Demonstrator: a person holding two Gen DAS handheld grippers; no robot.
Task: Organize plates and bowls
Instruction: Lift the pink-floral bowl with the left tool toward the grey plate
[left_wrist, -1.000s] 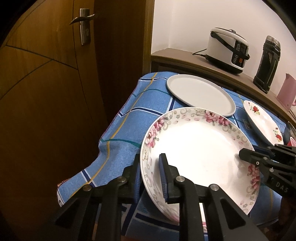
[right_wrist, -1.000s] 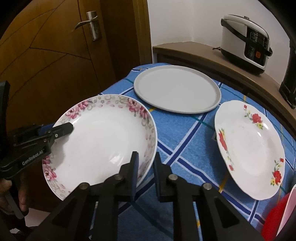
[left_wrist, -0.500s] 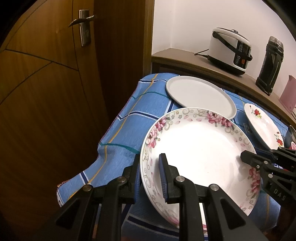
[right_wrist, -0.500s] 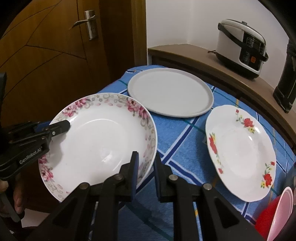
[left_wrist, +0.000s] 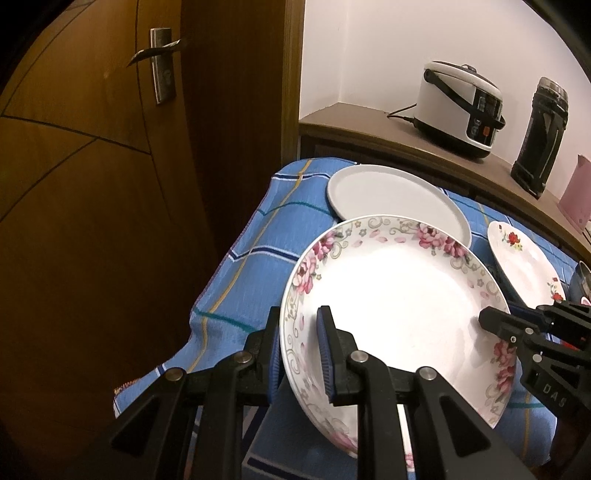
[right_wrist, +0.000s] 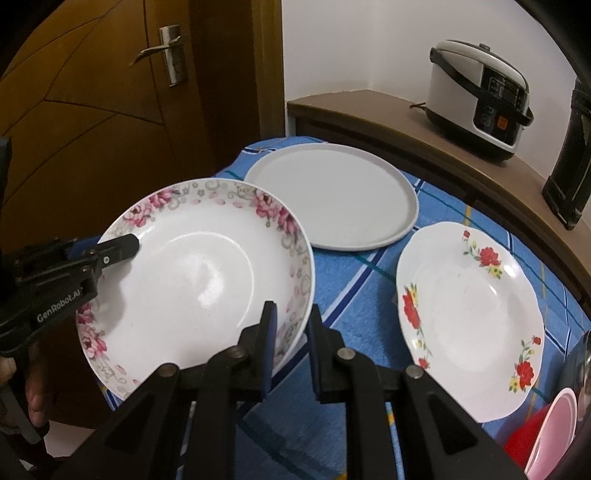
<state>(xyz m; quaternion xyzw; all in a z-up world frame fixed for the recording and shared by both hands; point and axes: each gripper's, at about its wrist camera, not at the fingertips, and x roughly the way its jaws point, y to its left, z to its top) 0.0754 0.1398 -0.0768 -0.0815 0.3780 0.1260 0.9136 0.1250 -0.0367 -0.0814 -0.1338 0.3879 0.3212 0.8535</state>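
- the white deep plate with a pink peony rim (right_wrist: 192, 273) is held clear of the blue checked tablecloth (right_wrist: 354, 295), tilted, with its far edge over the plain grey round plate (right_wrist: 332, 195).
- the left gripper (left_wrist: 297, 354) is pinched narrow on the near-left rim, one pad inside and one outside; the right gripper (right_wrist: 290, 350) is clamped the same way on the opposite rim.
- both grips are thin bites on a glazed, sloping rim; if the two hands drift apart or twist unevenly, one pad could slide off and the plate would swing down from the other.
- a drop here would likely land on the grey plate, so chipping is the main risk.
- the white plate with red flowers (right_wrist: 469, 314) lies just beside the path; a wide swing could clip it.
- the table edge is near the left hand, so a slip that way may go to the floor.
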